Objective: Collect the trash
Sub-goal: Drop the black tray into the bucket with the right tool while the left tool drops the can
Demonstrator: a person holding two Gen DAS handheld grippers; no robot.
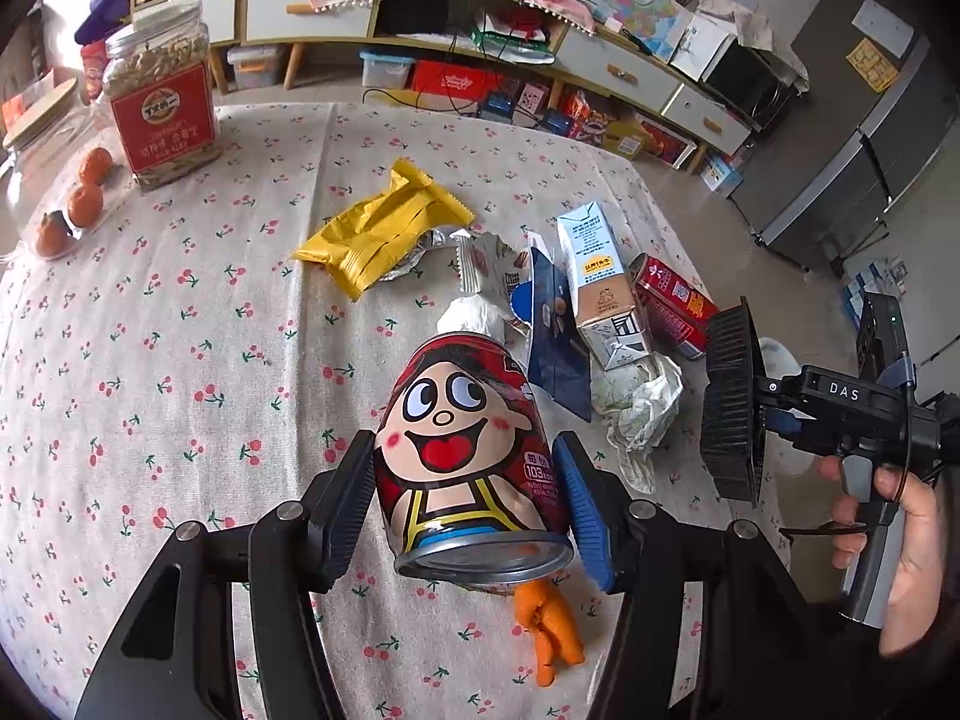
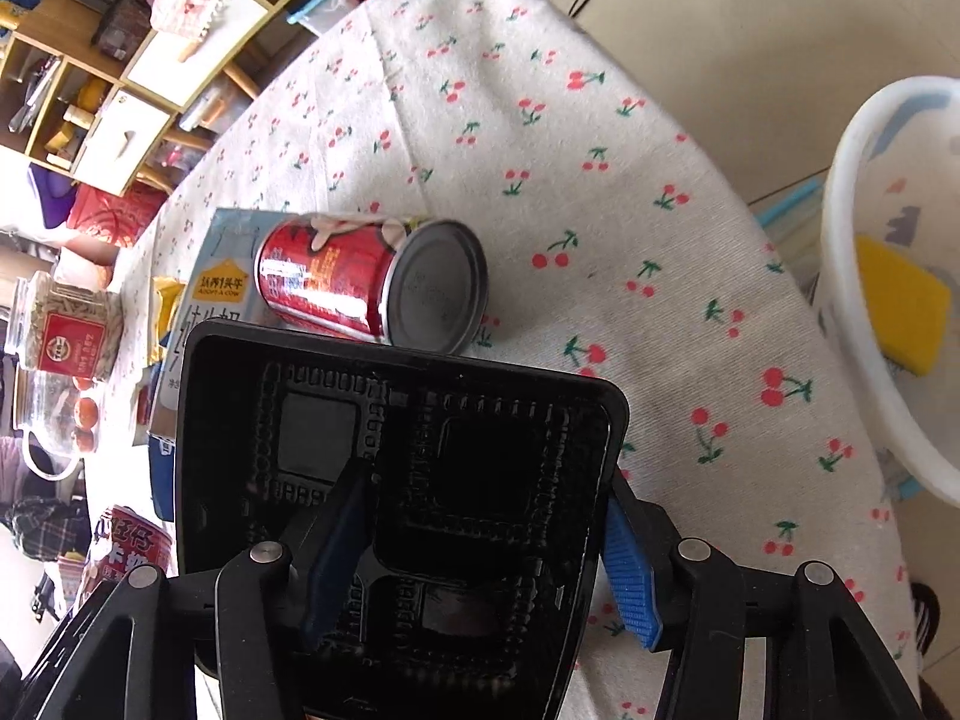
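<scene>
My left gripper [image 1: 465,495] is shut on a red cartoon-face can [image 1: 468,450], held above the cherry-print tablecloth [image 1: 150,390]. My right gripper [image 2: 480,558] is shut on a black plastic tray [image 2: 414,480], one finger inside it and one outside; the tray also shows at the right of the left wrist view [image 1: 732,408]. On the table lie a yellow wrapper [image 1: 378,234], a milk carton [image 1: 600,282], a second red can [image 1: 672,306] [image 2: 372,282], crumpled paper [image 1: 636,402], a dark blue packet [image 1: 558,336] and an orange peel [image 1: 549,630].
A seed jar with a red label [image 1: 162,96] and small oranges [image 1: 84,204] stand at the table's far left. A white bin [image 2: 888,300] holding a yellow item stands beside the table's right edge. Shelves and a cabinet line the far wall.
</scene>
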